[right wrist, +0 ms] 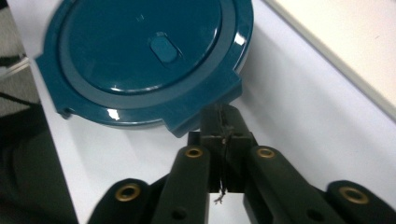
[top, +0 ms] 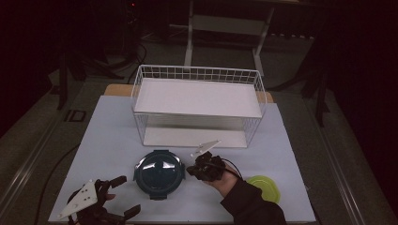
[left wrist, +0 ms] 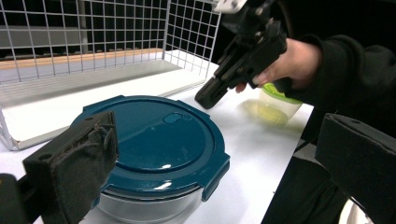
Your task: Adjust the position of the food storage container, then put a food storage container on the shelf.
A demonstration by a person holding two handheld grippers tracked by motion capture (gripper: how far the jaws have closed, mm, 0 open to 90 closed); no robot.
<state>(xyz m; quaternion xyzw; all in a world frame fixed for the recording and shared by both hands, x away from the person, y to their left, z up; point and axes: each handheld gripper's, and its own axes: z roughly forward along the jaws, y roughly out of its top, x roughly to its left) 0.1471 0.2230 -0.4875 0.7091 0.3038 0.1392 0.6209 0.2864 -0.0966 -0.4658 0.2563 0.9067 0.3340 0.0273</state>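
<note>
A round container with a dark teal clip-on lid [top: 158, 173] stands on the white table in front of the wire rack. My right gripper [top: 189, 171] is shut, and its tips rest against the lid's right-hand clasp tab [right wrist: 205, 112]. The right gripper view shows the shut right gripper [right wrist: 224, 122] under that tab, with the teal lid [right wrist: 140, 56] above. My left gripper [top: 126, 197] is open at the table's near left corner. In its own view the left gripper [left wrist: 215, 172] frames the container [left wrist: 154, 144] from a distance, and the right gripper [left wrist: 210, 95] reaches in from the right.
A white wire rack [top: 197, 72] with two shelves stands at mid-table behind the container; its mesh wall [left wrist: 93, 28] runs close to the lid. A small clear tub with a yellow-green lid [top: 264, 187] sits at the near right, beside the dark sleeve [top: 248, 204].
</note>
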